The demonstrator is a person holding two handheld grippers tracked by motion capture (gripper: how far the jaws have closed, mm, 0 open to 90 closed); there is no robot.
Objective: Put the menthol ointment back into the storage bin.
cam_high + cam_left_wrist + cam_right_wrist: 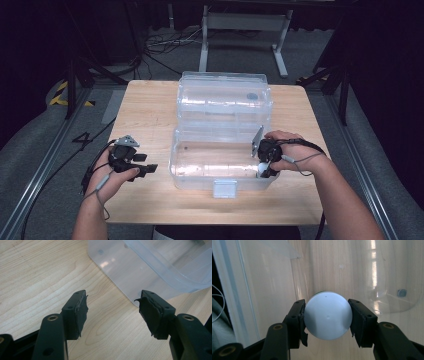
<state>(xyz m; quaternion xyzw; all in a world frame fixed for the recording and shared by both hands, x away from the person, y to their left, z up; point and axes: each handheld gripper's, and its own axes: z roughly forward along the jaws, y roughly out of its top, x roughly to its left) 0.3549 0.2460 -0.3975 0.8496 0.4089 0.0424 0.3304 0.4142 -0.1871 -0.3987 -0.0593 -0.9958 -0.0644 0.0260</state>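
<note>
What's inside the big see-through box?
The clear box holds the right gripper, its jaws shut on a white ball. The ball hides whatever lies right under it, apart from a thin green edge.

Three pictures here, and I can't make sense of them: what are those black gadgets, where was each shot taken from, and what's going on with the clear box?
A person sits at a wooden table and holds a black two-jaw tool in each hand. The wide picture comes from a camera above, looking down. The other two come from small cameras riding on the tools, looking along their jaws.

On the table stands a clear plastic box with its lid swung open behind it. The right tool grips a white ball between its jaws, over the box's right end. The left tool holds nothing; its jaws stand apart above the wood, beside the box's corner.
</note>
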